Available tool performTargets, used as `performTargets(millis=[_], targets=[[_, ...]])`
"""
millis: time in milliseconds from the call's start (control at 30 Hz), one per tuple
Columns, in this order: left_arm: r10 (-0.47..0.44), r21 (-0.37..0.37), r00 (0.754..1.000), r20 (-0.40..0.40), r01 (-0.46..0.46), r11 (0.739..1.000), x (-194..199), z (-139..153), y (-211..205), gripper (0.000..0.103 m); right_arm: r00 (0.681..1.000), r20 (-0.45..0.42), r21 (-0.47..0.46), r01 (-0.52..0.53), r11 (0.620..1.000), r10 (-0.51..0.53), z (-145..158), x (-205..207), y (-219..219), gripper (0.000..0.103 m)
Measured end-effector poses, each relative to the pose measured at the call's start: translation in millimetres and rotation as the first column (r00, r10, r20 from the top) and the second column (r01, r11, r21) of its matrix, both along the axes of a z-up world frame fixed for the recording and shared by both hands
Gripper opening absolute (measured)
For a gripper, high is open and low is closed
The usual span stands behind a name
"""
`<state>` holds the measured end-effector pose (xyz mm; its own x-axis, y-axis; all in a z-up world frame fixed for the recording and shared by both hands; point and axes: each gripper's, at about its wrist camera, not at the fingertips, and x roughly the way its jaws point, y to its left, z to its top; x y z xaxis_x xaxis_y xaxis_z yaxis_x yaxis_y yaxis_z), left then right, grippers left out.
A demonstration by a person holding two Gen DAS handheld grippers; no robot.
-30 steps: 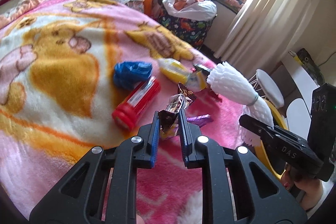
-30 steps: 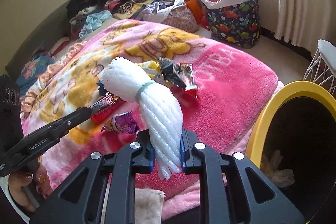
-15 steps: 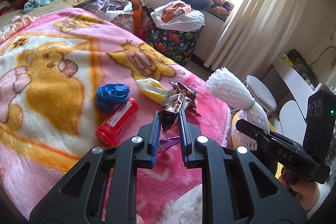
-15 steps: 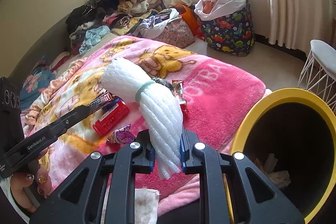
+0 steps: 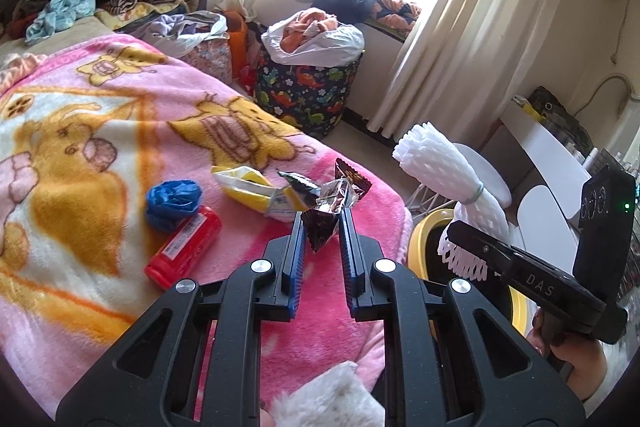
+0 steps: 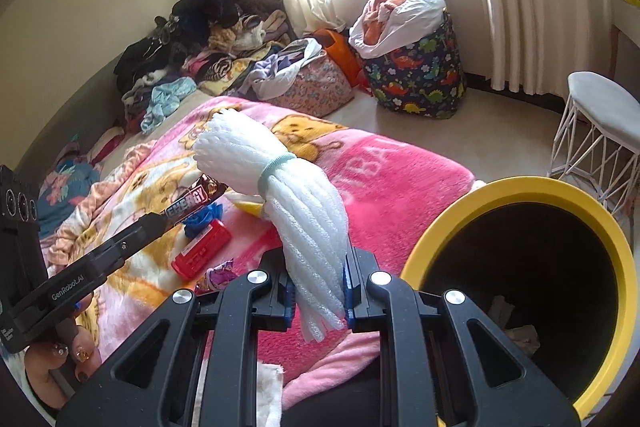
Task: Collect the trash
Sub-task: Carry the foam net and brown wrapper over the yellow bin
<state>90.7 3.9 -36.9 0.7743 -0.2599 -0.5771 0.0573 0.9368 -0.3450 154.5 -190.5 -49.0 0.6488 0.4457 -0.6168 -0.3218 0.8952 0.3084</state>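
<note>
My left gripper [image 5: 322, 223] is shut on a brown and silver snack wrapper [image 5: 340, 191], held above the pink blanket [image 5: 80, 147]. My right gripper [image 6: 318, 267] is shut on a white foam net bundle [image 6: 280, 179] tied with a pale band. A yellow-rimmed bin [image 6: 520, 195] with a dark inside stands just right of the bed, and paper scraps lie at its bottom. On the blanket lie a red tube [image 5: 184, 247], a crumpled blue piece [image 5: 173, 199], a yellow packet [image 5: 256, 191] and a purple wrapper [image 6: 220, 273]. In the right wrist view the left gripper [image 6: 160, 219] holds the wrapper [image 6: 196, 197] beside the foam.
A dinosaur-print hamper [image 5: 308, 95] stuffed with clothes stands on the floor by the curtains [image 5: 440, 47]. A white wire stool [image 6: 600, 131] is behind the bin. Piles of clothes [image 6: 200, 47] cover the far end of the bed. A hand [image 6: 60, 359] grips the left tool.
Both grippers have lifted and drawn back from the blanket with their loads. The bin's opening fills more of the right wrist view than before.
</note>
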Motion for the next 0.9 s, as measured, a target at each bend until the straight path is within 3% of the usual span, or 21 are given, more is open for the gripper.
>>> performTargets(millis=[900], targets=[[-0.112, 0.042, 0.993, 0.041, 0.111, 0.993, 2, 12, -55, 0.011, 0.993, 0.012, 0.058, 0.116, 0.992, -0.117, 6, -15, -59, 0.017]])
